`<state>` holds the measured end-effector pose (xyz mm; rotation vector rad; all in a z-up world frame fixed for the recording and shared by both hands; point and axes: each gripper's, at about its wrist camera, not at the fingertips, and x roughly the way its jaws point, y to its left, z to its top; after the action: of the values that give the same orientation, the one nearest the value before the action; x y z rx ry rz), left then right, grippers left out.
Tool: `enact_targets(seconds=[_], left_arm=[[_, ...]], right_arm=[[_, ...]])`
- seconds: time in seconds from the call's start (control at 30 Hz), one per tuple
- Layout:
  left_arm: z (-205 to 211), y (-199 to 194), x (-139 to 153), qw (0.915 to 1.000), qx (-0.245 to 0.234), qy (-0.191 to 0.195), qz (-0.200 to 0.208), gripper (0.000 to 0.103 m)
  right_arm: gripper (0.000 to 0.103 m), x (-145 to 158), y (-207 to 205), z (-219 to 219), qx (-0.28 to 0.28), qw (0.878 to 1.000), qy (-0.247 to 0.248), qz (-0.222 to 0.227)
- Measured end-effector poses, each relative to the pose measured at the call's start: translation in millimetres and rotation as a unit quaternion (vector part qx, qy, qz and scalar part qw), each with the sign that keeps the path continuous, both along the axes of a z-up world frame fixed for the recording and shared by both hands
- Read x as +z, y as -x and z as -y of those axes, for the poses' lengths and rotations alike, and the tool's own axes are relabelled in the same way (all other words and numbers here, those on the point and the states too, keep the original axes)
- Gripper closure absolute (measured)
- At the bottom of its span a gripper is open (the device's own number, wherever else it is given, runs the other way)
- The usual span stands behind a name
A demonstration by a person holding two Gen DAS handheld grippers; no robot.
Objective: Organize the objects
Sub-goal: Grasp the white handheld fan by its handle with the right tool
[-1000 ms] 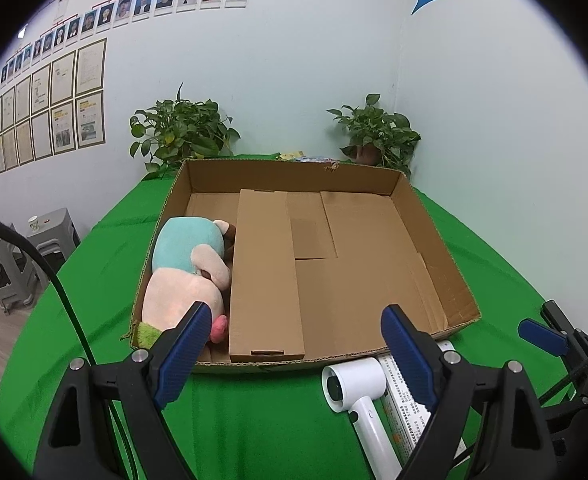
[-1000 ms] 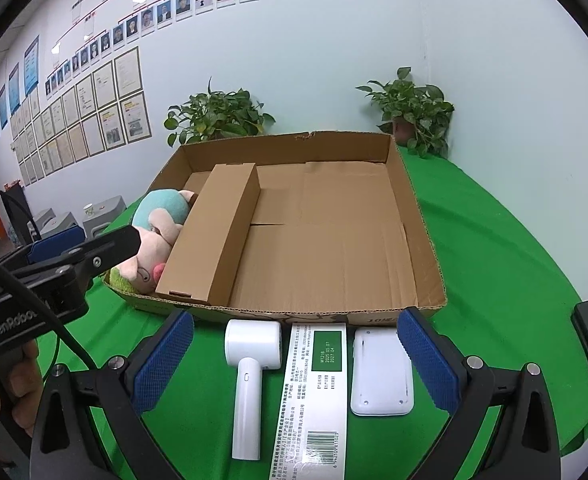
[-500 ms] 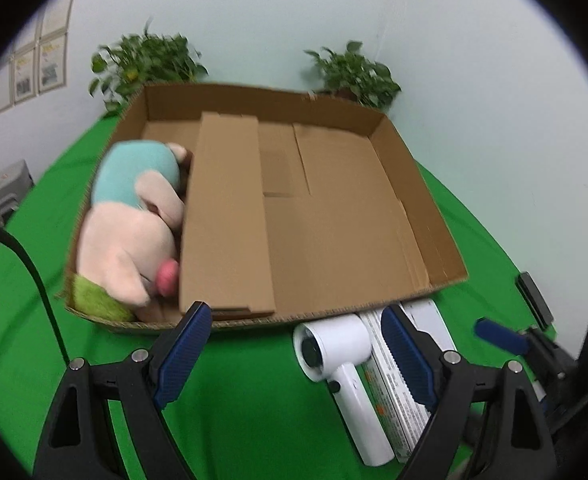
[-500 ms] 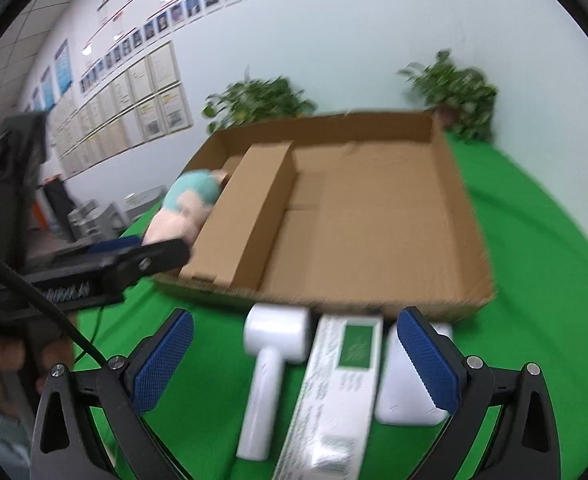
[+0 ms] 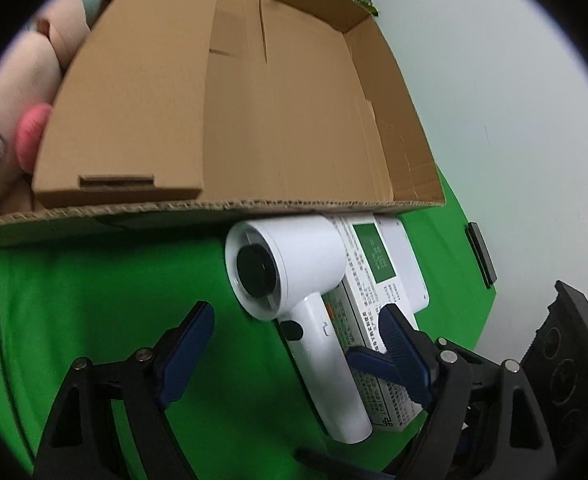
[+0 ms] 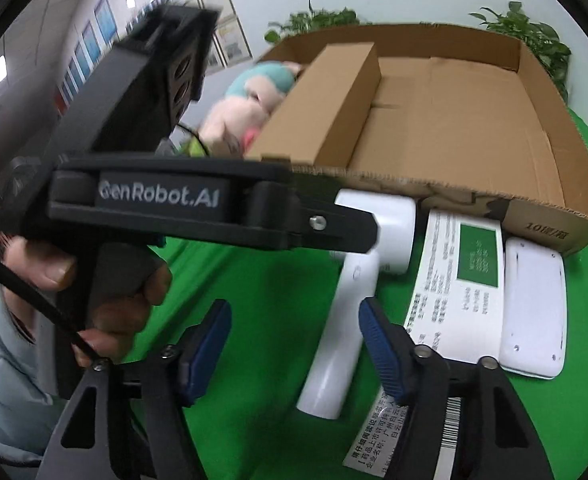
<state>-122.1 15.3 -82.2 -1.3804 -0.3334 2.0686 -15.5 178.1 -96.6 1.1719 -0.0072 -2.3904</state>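
A white hair dryer [image 5: 294,264] lies on the green cloth in front of an open cardboard box [image 5: 254,204]. My left gripper [image 5: 294,336] hangs over it with the handle between its jaws, which are closing a little; the pads do not touch it. My right gripper [image 6: 294,344] is close by on the same handle [image 6: 334,340]. Its jaws are closing, the handle sits by the right finger [image 6: 378,352], and no pad presses on it. A long white box with a green label [image 6: 454,280] and a flat white device [image 6: 534,304] lie beside the dryer.
Inside the cardboard box [image 6: 574,160] are a pink and teal plush toy [image 6: 246,108] and a smaller closed carton [image 6: 326,100]. A hand [image 6: 54,272] holds the left gripper's black body [image 6: 154,200], filling the left of the right wrist view. A black bar [image 5: 480,254] lies near the cloth's right edge.
Both grippers have dropped toward the cloth and tipped downward over the hair dryer. The right jaws have narrowed a lot. The left gripper's body now crosses the right wrist view.
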Motion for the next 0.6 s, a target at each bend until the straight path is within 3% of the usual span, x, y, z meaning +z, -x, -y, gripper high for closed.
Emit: enact_targets(seconds=[0.17,0.3,0.4,0.47,0.6], left_arm=[[-11.9,-2.3,-13.1,0.9994,-0.021,-0.016,0.022,0.022],[-15.0,-1.6,-20.4,0.9990,-0.021,-0.020,0.033,0.026],[-17.6,-6.3,-23.6,0.9984,-0.022,-0.028,0.044,0.026],[-18.3,-15.2,-25.4,0.9969,-0.030,-0.042,0.061,0.034],[-19.6,-31.2,-27.6,0.9967,-0.027,-0.044,0.063,0.038]], right_arm=[[0.047,-8.5,9.9,8.4,-0.016,0.999,-0.051,-0.002],[0.070,-16.2,13.3,19.4,-0.014,0.996,-0.091,0.004],[0.071,-15.2,12.1,22.4,-0.014,0.996,-0.088,0.008],[0.071,-13.5,9.8,23.7,-0.011,0.997,-0.078,0.019],[0.069,-9.7,-4.0,30.5,0.013,0.997,-0.063,0.036]])
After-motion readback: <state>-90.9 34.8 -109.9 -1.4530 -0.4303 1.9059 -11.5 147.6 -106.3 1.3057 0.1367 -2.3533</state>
